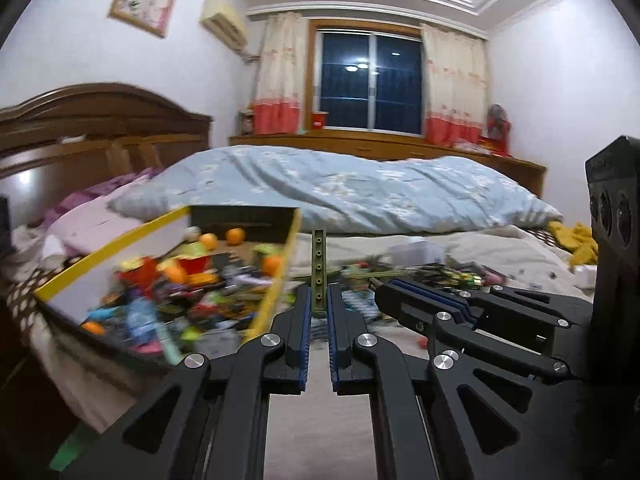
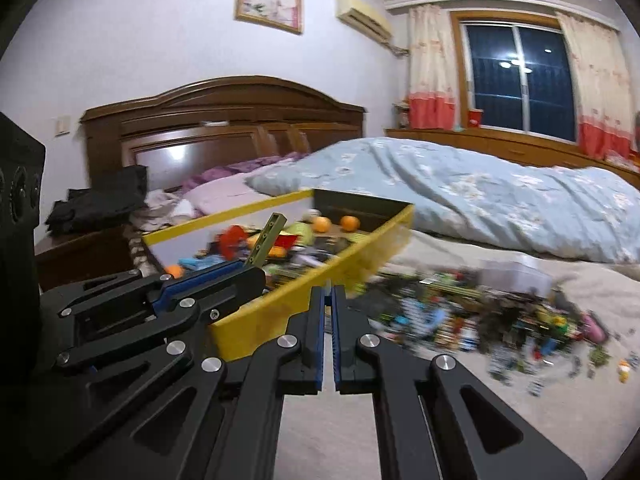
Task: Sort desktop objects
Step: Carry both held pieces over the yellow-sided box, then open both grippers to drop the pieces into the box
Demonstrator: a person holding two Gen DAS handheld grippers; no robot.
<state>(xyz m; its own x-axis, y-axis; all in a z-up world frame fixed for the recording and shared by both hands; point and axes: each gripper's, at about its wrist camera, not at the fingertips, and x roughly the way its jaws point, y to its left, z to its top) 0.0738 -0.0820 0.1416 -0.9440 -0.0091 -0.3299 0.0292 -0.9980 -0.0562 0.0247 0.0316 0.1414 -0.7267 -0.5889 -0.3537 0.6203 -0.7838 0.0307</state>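
Nearest my left camera, the left gripper (image 1: 319,300) has its jaws pinching an olive-green strip with a row of holes (image 1: 319,264), which stands upright between the pads. Beside it, the right gripper (image 2: 329,300) has its jaws pressed together; something small may sit at their tips, but I cannot tell through the blur. Just past both grippers sits a yellow-rimmed box (image 2: 352,258) on the bed (image 2: 460,380), filled with bright toys and a couple of oranges (image 2: 350,223). To its right, a loose pile of small toy pieces (image 2: 480,312) is scattered across the sheet. Farther back I see a blue flowered quilt (image 1: 340,188), then the wooden headboard (image 2: 224,120) and the dark window (image 1: 368,84).
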